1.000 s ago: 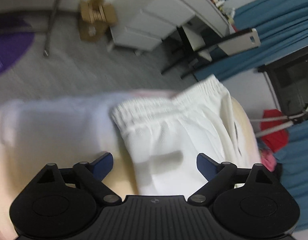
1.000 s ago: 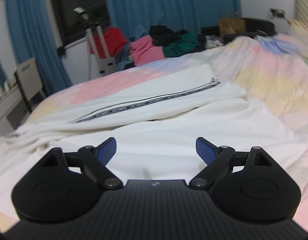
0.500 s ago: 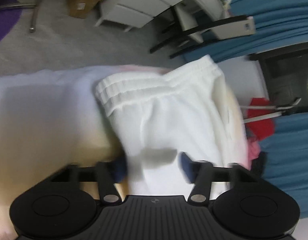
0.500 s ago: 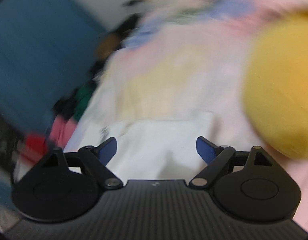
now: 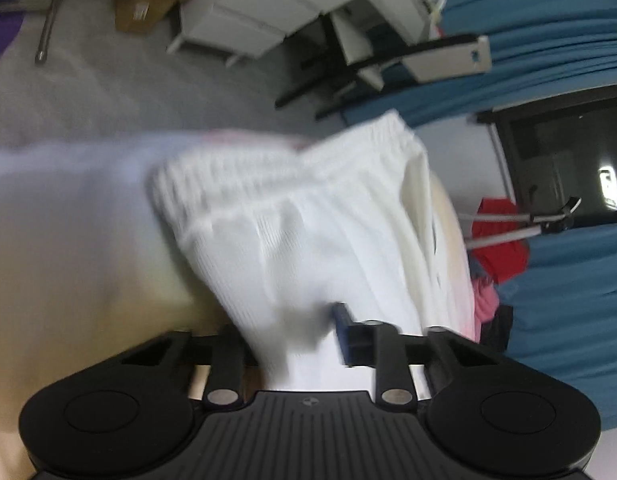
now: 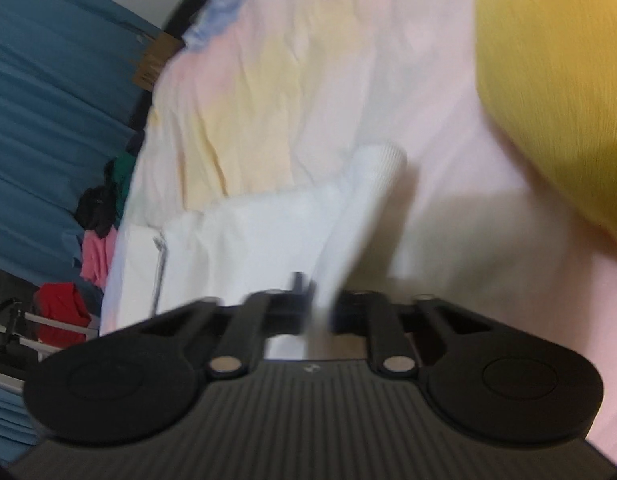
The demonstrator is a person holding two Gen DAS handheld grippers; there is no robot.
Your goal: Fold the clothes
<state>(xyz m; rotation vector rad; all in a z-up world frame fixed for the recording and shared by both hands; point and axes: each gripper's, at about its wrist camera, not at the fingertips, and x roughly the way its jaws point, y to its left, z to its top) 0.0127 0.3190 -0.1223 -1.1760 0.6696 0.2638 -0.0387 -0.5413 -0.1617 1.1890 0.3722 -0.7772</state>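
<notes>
On the pastel bed (image 6: 268,80) | white pants (image 5: 308,232) at 12 o'clock of both grippers | left gripper (image 5: 304,332) jaws closing on waist-end fabric | right gripper (image 6: 320,308) jaws pinch cuffed leg end

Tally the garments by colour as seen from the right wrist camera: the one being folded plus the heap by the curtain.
White: 1, the white trousers
Red: 1, red garment
Pink: 1, pink garment
Green: 1, green garment
Black: 1, black garment
Total: 5
</notes>
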